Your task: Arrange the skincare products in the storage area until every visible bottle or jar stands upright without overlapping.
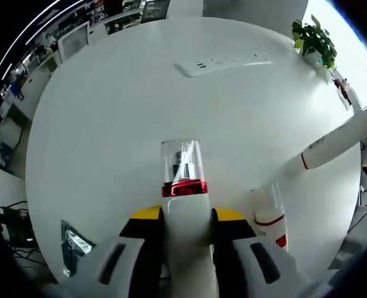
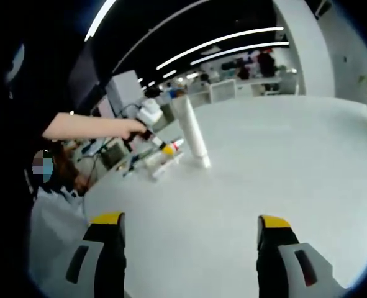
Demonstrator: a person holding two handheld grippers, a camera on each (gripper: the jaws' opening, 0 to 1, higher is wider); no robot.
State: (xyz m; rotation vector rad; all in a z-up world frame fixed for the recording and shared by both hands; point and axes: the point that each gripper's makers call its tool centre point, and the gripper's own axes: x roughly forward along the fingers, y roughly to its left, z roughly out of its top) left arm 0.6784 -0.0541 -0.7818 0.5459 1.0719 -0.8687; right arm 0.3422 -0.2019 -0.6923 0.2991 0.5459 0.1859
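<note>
In the left gripper view, a white bottle [image 1: 184, 211] with a glossy red metallic band and a clear cylindrical cap is clamped between the yellow-tipped jaws of the left gripper [image 1: 186, 218], lying along them over the smooth white round table [image 1: 108, 124]; a second white bottle [image 1: 271, 217] with a red ring and a translucent cap is seen just beside the right-hand jaw; a long white tube [image 1: 338, 139] slants in from the right; a flat white power strip [image 1: 223, 63] lies farther off; in the right gripper view, the right gripper [image 2: 190, 225] is held spread wide with nothing between its jaws; a tall white cylinder [image 2: 192, 133] stands tilted on the table, the person's hand [image 2: 133, 127] near it
</note>
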